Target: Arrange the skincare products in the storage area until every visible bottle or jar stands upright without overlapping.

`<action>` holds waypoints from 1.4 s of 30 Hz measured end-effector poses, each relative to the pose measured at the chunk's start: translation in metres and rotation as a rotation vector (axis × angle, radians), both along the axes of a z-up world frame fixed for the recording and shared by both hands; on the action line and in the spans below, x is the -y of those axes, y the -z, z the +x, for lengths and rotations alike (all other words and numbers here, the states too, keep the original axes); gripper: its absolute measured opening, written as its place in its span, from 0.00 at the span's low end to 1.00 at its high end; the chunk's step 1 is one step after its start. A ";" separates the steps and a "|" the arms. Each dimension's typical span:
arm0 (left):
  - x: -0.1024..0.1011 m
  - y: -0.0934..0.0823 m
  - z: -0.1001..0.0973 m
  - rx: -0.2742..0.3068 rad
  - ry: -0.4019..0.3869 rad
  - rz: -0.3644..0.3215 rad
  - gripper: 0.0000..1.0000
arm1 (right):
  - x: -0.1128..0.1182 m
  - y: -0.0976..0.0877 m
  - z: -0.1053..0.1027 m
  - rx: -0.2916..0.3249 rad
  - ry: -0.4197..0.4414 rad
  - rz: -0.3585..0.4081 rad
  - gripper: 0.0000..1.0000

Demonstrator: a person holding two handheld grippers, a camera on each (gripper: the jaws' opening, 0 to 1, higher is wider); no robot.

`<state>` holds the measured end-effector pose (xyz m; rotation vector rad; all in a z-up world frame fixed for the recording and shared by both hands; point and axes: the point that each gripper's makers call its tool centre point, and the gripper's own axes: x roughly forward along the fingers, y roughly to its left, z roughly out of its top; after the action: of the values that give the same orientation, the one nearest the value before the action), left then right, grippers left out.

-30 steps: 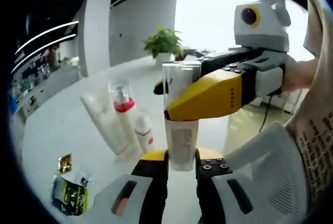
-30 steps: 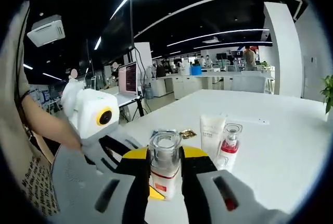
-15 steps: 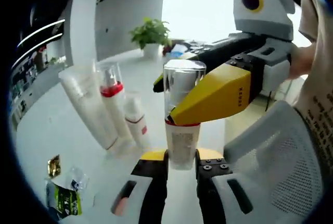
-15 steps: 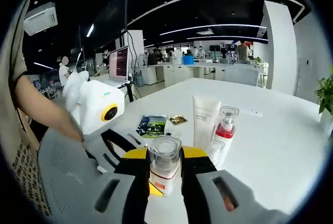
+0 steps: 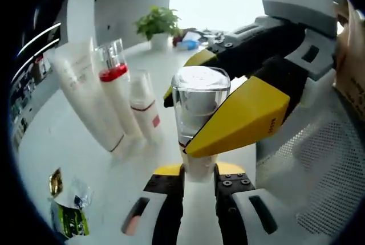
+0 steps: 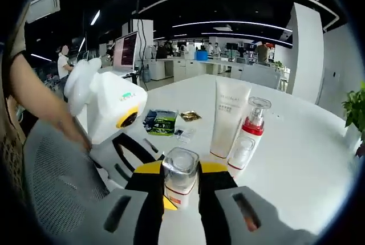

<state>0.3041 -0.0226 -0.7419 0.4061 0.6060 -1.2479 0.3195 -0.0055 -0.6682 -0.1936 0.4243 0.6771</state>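
Both grippers, left (image 5: 199,183) and right (image 6: 180,183), clamp one clear-capped bottle (image 5: 199,108) held above the table (image 6: 308,159); the upright tube (image 6: 226,118) and pump bottles (image 6: 246,137) mid-table have loomed nearer; placement beside them seems imminent.

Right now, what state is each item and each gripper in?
Clear-capped bottle: upright, held by both grippers.
Left gripper: shut on its lower body.
Right gripper: shut near its cap.
White tube: standing on the table.
Red-collared pump bottle: upright beside it.
Sachets: lying flat.
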 end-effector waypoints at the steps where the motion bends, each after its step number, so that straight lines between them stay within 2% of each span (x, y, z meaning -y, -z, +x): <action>1: 0.000 0.002 0.000 -0.001 0.003 0.003 0.17 | 0.000 0.003 0.000 -0.004 0.001 -0.005 0.21; 11: -0.002 0.019 -0.001 -0.001 0.043 0.046 0.17 | -0.001 0.019 -0.001 -0.040 -0.001 -0.032 0.22; 20: -0.001 0.017 0.004 0.029 0.067 0.049 0.17 | -0.001 0.018 0.003 -0.021 -0.001 -0.041 0.22; 24: -0.001 0.017 0.006 0.038 0.103 0.052 0.17 | -0.001 0.019 0.003 -0.014 -0.006 -0.048 0.22; 28: -0.001 0.018 0.009 0.037 0.132 0.054 0.17 | 0.001 0.020 0.006 -0.038 0.009 -0.020 0.23; 39: 0.002 0.018 0.028 0.040 0.142 0.036 0.17 | 0.007 0.021 0.001 -0.067 0.019 0.006 0.37; 42: 0.002 0.018 0.035 0.048 0.147 0.032 0.17 | 0.008 0.018 -0.002 -0.069 0.003 0.010 0.44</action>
<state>0.3390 -0.0248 -0.7601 0.5133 0.5644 -1.3656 0.3171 -0.0133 -0.6866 -0.1600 0.4870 0.6841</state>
